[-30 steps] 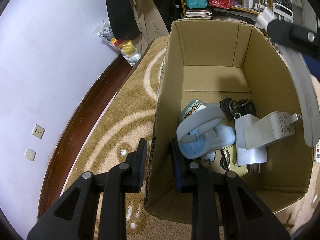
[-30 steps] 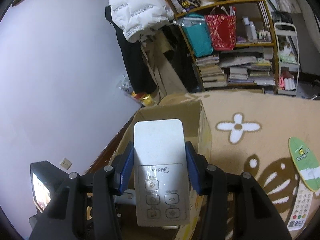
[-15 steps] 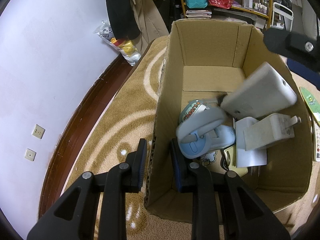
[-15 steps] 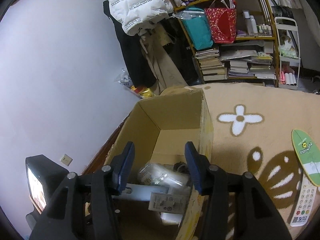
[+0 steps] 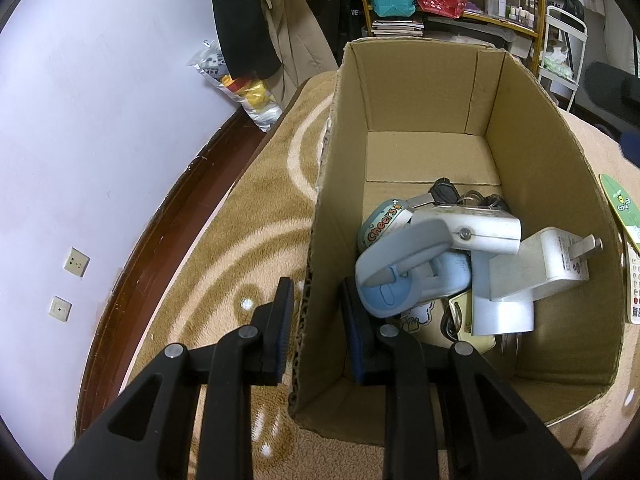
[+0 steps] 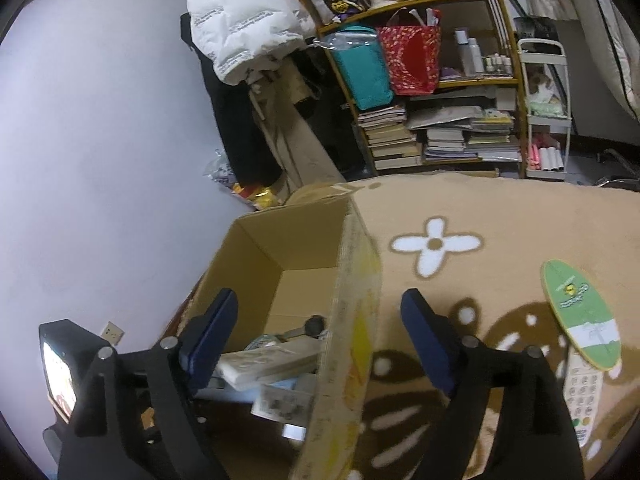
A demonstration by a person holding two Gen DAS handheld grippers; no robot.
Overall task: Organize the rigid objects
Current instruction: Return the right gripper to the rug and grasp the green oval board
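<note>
Since a second ago the white remote [image 5: 476, 230] has left my right gripper [image 6: 320, 336] and now lies in the box [image 5: 540, 128], on top of the pile, resting across the blue scanner [image 5: 404, 280]. Largest first: the rug [image 6: 500, 216] carries the box, and I hold the box's near wall with my left gripper [image 5: 316, 316], its fingers clamped on the cardboard, one inside and one outside. My right fingers stand wide apart and empty, straddling the box's right wall. Next, I judge, comes another loose item: a green oval card [image 6: 580, 316] lies on the rug right of the box, overlapping a second remote [image 6: 582, 396]. I'd keep the left grip steady so the box doesn't slide, lift the right fingers clear of the wall before swinging over, and take the card by its edge.
</note>
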